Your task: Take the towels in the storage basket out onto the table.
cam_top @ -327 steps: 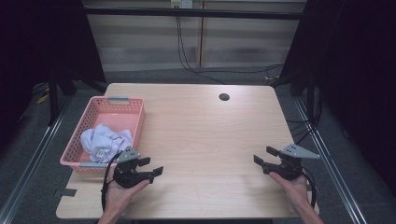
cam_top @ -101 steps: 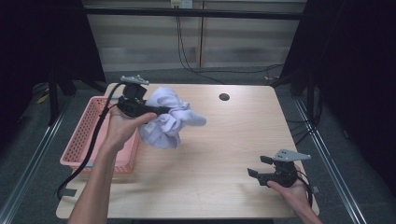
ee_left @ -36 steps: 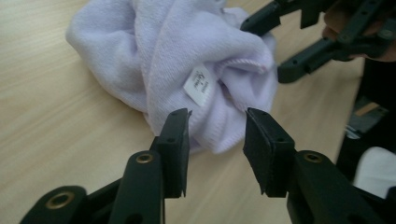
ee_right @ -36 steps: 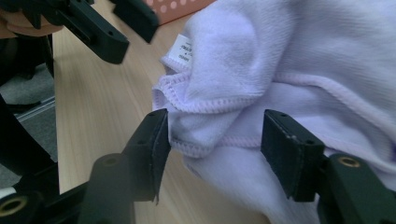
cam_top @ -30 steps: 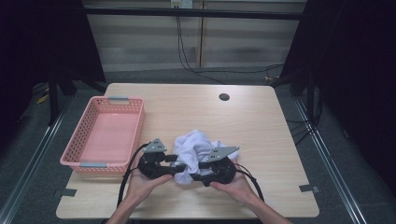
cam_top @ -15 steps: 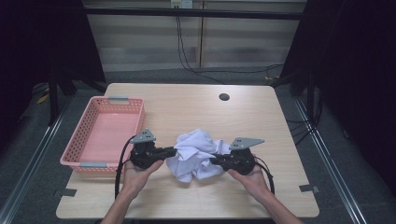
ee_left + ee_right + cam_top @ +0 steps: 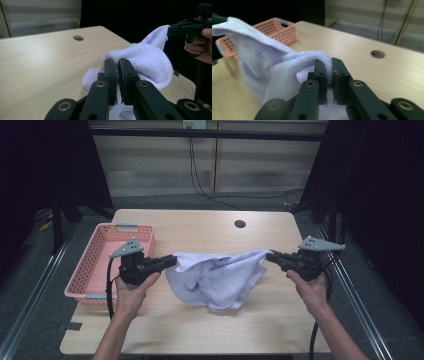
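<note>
A pale lilac towel [image 7: 220, 276] hangs spread between my two grippers, its lower folds sagging onto the wooden table [image 7: 200, 327]. My left gripper [image 7: 172, 260] is shut on the towel's left edge; in the left gripper view the jaws [image 7: 118, 61] pinch the thick hem of the towel [image 7: 150, 57]. My right gripper [image 7: 270, 256] holds the opposite edge. Its jaws have just been closing and now press on a fold of the towel [image 7: 262, 57], seen between the tips [image 7: 329, 61] in the right gripper view. The right gripper [image 7: 181, 26] also shows far off in the left gripper view.
A pink mesh basket [image 7: 95, 270] stands at the table's left edge, right beside my left hand, and also appears as the basket [image 7: 273, 28] in the right gripper view. A round cable hole [image 7: 240, 224] sits near the far edge. Dark curtains flank the table.
Both grippers closed on the bunched towel, then rose and drew apart, left going left and right going right. The heap has been pulled out into a span between them.
</note>
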`<state>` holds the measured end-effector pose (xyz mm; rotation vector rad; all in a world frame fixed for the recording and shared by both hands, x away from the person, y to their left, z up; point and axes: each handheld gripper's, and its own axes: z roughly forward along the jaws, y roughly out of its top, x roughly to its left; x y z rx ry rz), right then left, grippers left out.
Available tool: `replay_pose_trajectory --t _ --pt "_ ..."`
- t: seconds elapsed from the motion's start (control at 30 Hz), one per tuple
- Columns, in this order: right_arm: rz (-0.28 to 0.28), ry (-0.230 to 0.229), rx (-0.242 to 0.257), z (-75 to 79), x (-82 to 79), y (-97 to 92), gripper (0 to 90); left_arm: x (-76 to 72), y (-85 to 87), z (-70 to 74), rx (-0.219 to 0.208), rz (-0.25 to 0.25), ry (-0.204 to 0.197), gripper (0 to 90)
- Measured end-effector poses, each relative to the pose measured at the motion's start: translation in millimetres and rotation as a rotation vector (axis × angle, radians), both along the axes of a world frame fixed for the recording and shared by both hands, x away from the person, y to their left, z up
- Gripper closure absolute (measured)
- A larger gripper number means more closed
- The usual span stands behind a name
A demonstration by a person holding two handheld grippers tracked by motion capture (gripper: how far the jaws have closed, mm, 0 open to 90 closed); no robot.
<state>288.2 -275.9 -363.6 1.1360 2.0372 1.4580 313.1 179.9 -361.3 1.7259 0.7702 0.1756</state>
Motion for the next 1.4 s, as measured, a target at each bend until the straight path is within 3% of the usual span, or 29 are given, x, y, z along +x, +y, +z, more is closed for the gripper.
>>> replay_pose_trajectory --t 0.2,0.23,0.43,0.5,0.57,0.63,0.7,0.73,0.87,0.97,1.1,1.2,1.27,1.33,1.4 --pt "-0.087 -0.072 0.022 39.5 10.3 -24.2 84.1 1.5 16.5 29.2 -0.033 0.04 -0.049 85.7" --pt "-0.098 -0.081 0.017 45.6 12.2 -26.8 84.2 1.8 18.4 33.9 -0.017 0.041 -0.06 85.7" --pt "-0.192 -0.145 -0.008 90.7 40.7 -42.8 84.5 0.6 18.4 59.3 -0.046 0.05 -0.108 85.7" --pt "-0.226 -0.176 -0.012 103.5 49.7 -46.6 84.5 1.2 18.6 61.3 -0.063 0.041 -0.1 85.7" --pt "-0.245 -0.171 -0.009 107.2 59.0 -49.8 84.3 1.6 14.0 56.0 -0.051 0.022 -0.093 85.1" --pt "-0.253 -0.141 -0.047 98.9 68.1 -50.2 81.5 3.7 7.9 42.7 -0.021 0.009 -0.067 82.7" --pt "-0.246 -0.072 -0.066 74.7 78.0 -50.3 70.7 7.0 3.8 24.3 0.011 0.026 -0.029 77.3" --pt "-0.252 -0.048 -0.09 62.3 80.2 -49.1 65.8 9.2 2.7 17.0 0.012 0.028 -0.009 70.4" --pt "-0.231 0.002 -0.092 23.8 78.9 -47.1 55.1 15.5 -1.0 -14.1 0.066 0.034 0.074 55.7" --pt "-0.193 0.019 -0.066 3.6 67.5 -42.5 52.6 13.7 -4.6 -29.3 0.084 0.002 0.106 50.7" --pt "-0.13 0.032 -0.053 -14.6 47.2 -33.2 50.5 8.3 -12.2 -51.0 0.139 -0.032 0.14 47.3" --pt "-0.09 0.041 -0.055 -27.0 27.9 -25.6 49.8 4.1 -15.5 -70.3 0.181 -0.047 0.161 45.7" --pt "-0.066 0.045 -0.042 -37.1 15.1 -21.5 49.8 3.6 -17.7 -88.9 0.212 -0.062 0.197 45.3" --pt "-0.046 0.058 -0.058 -48.5 4.0 -16.6 49.8 3.6 -23.2 -102.7 0.263 -0.089 0.228 44.3" --pt "-0.029 0.079 -0.06 -58.0 -5.1 -13.6 49.5 4.0 -27.5 -111.0 0.319 -0.116 0.231 43.1"
